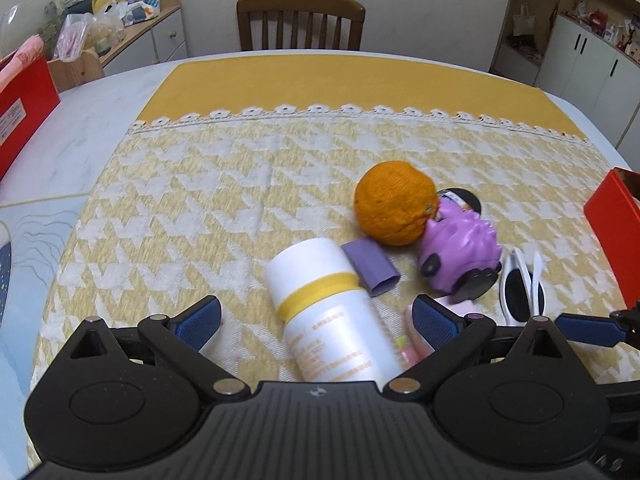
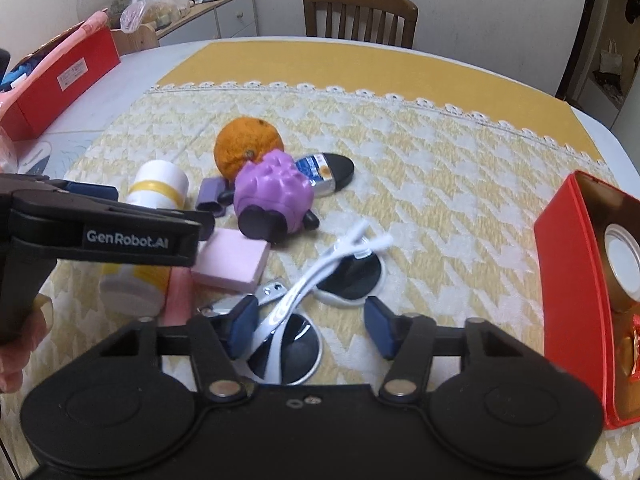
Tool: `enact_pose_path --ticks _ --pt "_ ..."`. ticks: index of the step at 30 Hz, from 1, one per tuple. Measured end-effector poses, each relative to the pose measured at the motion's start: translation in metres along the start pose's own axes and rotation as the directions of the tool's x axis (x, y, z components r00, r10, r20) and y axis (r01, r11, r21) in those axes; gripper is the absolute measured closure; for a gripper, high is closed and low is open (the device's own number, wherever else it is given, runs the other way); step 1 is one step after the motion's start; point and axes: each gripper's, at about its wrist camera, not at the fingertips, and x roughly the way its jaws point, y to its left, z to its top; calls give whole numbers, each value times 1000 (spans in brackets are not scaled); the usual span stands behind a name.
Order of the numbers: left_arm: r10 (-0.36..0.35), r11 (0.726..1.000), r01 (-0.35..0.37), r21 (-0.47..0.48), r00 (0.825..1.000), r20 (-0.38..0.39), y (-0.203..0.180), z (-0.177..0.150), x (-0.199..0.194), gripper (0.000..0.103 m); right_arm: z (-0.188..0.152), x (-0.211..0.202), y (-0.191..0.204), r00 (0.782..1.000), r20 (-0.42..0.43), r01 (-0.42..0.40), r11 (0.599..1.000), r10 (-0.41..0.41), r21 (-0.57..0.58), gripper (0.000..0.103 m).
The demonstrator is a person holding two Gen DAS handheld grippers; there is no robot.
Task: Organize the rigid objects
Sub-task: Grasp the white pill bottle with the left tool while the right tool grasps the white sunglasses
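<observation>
Care suits both grabs: left gripper [image 1: 316,316], jaws wide, straddles the bottle [image 1: 328,308]; right gripper [image 2: 310,326], jaws part-closed and not yet gripping, should pinch the sunglasses [image 2: 296,320] squarely.

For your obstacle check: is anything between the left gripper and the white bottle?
Nothing visible. The left gripper is open, its fingers either side of the lying white bottle. A purple block lies beside the bottle's cap end.

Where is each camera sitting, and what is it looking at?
Left wrist: sits on the left gripper, looking down at the white bottle between its open fingers; no hand shows.
Right wrist: sits on the right gripper, looking down at the white sunglasses between its fingers; the left gripper and the hand holding it show.
Both share the orange, purple toy, yellow cloth and chair.
</observation>
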Motion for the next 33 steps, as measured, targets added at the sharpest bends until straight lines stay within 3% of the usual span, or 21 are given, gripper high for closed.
enact_pose_path --ticks 5,12,21,23,33 --pt "31 999 -31 -7 1000 -1 8 -4 4 1 -5 -1 -12 1000 -6 -3 1000 3 30 64" --pt "37 999 -37 -11 999 2 10 -4 7 3 -6 -1 -7 1000 -4 4 1000 -4 -12 62" --pt "9 1000 -9 -4 1000 9 4 -7 -4 35 -9 -1 -5 1000 11 10 999 -10 -52 64" --pt "14 1000 -14 2 1000 7 3 -7 -6 54 -9 -2 -6 1000 14 6 999 -5 -43 64" --pt "13 1000 -13 -5 1000 -24 10 -6 -11 57 -14 -13 -14 998 57 -10 1000 10 2 64"
